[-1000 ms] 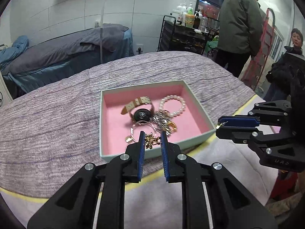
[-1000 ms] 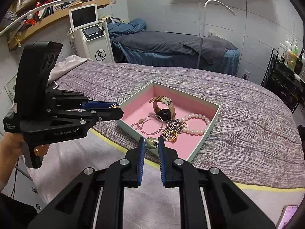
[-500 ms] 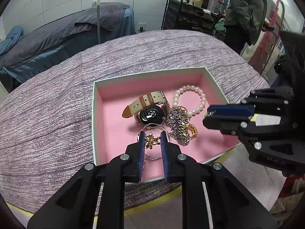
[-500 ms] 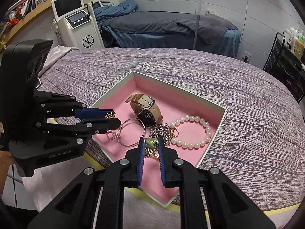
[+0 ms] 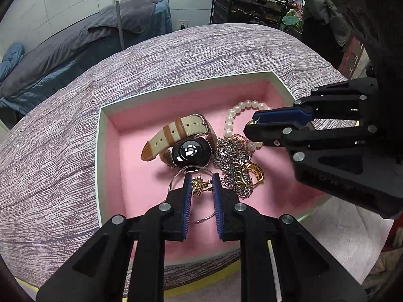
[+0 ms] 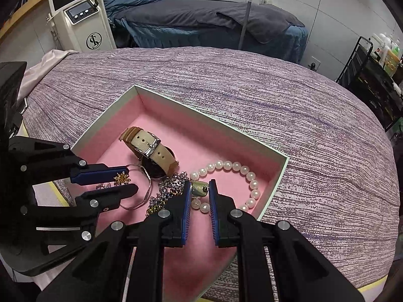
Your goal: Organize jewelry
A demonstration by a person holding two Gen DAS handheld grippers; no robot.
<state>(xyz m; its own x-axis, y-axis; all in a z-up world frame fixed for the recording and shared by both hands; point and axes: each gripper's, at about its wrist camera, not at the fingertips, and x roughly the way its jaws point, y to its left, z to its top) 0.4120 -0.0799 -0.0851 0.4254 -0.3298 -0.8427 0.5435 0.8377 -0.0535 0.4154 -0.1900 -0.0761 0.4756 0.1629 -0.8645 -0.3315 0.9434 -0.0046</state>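
A pink-lined box [image 5: 100, 151] [image 6: 211, 117] lies on the purple woven cover. Inside it are a black watch with a beige strap [image 5: 190, 152] [image 6: 151, 146], a pearl bracelet [image 5: 230, 120] [image 6: 241, 168], a silver chain [image 5: 233, 158] [image 6: 171, 186], a gold ring [image 5: 255, 172] and a thin silver bangle [image 5: 180, 172]. My left gripper [image 5: 201, 180] [image 6: 131, 179] is shut on a gold flower-shaped piece [image 5: 198, 184] [image 6: 122, 177], low over the bangle. My right gripper [image 6: 199, 188] [image 5: 250, 124] is shut on a small dull-gold piece [image 6: 199, 189], just above the chain and the pearls.
A yellow tape line [image 5: 191, 284] marks the near table edge. Behind the table stand a draped treatment bed [image 6: 201, 20], a white machine with a screen [image 6: 80, 20] and a black trolley with bottles [image 5: 252, 2]. A person in a green jacket [image 5: 320, 2] stands at the far right.
Both grippers have moved forward and down from the near table edge to low over the box, each still holding its piece. The box now looks larger and closer.
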